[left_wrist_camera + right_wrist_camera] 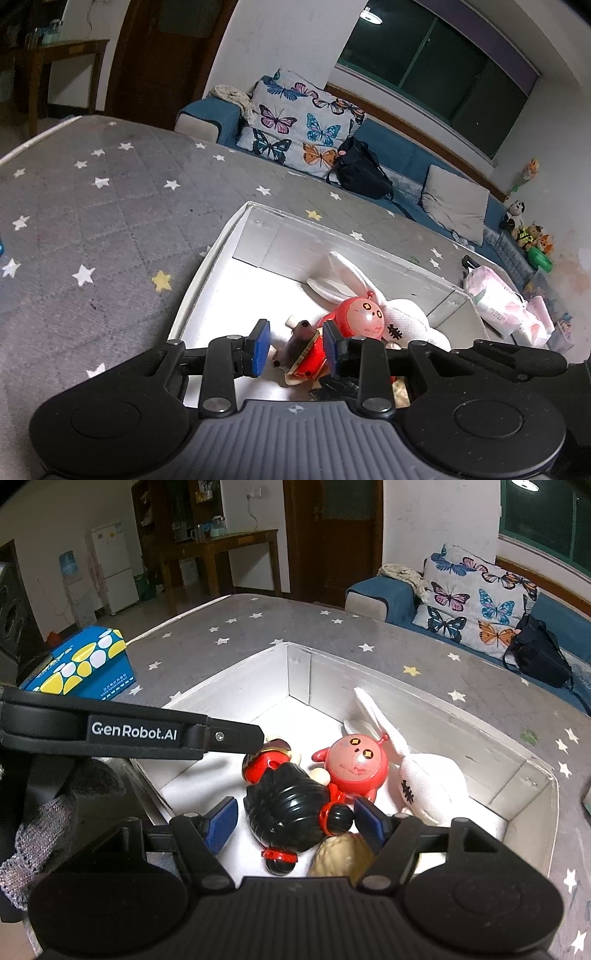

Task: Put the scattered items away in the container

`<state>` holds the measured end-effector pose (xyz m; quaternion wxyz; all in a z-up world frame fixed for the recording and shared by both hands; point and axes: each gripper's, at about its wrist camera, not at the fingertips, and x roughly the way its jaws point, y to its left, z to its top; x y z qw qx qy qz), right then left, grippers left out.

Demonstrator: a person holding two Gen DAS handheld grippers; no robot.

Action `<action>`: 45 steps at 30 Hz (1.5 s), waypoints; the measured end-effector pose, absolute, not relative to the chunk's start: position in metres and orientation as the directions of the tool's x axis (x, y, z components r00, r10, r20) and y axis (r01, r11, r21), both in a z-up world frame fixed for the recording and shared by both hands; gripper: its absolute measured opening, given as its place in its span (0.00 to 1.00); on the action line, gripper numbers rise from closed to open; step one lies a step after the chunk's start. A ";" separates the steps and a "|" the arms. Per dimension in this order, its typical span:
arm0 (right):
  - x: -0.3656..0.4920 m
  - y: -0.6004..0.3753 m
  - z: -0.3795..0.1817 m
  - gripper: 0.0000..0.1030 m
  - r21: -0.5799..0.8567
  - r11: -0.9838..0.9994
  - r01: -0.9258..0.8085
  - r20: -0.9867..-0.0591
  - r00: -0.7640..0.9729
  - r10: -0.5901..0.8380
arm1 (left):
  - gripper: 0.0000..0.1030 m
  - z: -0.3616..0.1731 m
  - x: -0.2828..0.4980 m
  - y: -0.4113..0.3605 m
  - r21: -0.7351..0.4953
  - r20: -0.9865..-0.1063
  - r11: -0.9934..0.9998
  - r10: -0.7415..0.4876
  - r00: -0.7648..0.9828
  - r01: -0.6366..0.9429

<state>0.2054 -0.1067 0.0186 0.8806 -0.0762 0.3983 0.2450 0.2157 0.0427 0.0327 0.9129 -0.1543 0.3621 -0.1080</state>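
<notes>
White box (424,716) sits on star-print mattress (110,206). Inside it: doll (291,812) with black hair and red dress, red round-headed toy (356,764), white cloth rabbit (424,782). Right gripper (291,821) jaws wide, either side of doll's head, seemingly not pressing. Left gripper (295,345) jaws part-open over doll's body; contact unclear.

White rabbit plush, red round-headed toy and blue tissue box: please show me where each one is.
White rabbit plush (424,779), right wrist view, on its body.
Red round-headed toy (356,762), right wrist view, on its face.
Blue tissue box (85,664), right wrist view, on its patterned top.
</notes>
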 end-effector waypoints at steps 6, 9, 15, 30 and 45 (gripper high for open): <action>0.197 -0.108 0.021 0.76 0.058 0.871 -0.487 -0.727 0.578 0.371 | 0.33 0.035 0.208 0.041 -0.331 -0.621 0.940 -0.280 0.732 0.078; 0.194 -0.109 0.023 0.78 0.058 0.872 -0.486 -0.722 0.583 0.373 | 0.33 0.036 0.203 0.040 -0.321 -0.619 0.945 -0.266 0.739 0.071; 0.186 -0.114 0.025 0.83 0.051 0.881 -0.470 -0.708 0.605 0.363 | 0.32 0.042 0.193 0.038 -0.297 -0.600 0.950 -0.261 0.756 0.093; 0.163 -0.126 0.033 0.93 0.017 0.903 -0.428 -0.656 0.677 0.333 | 0.33 0.048 0.173 0.019 -0.172 -0.597 0.977 -0.203 0.776 0.124; 0.134 -0.133 0.038 0.95 -0.036 0.912 -0.408 -0.603 0.736 0.306 | 0.34 0.052 0.154 0.008 -0.084 -0.577 0.990 -0.144 0.804 0.117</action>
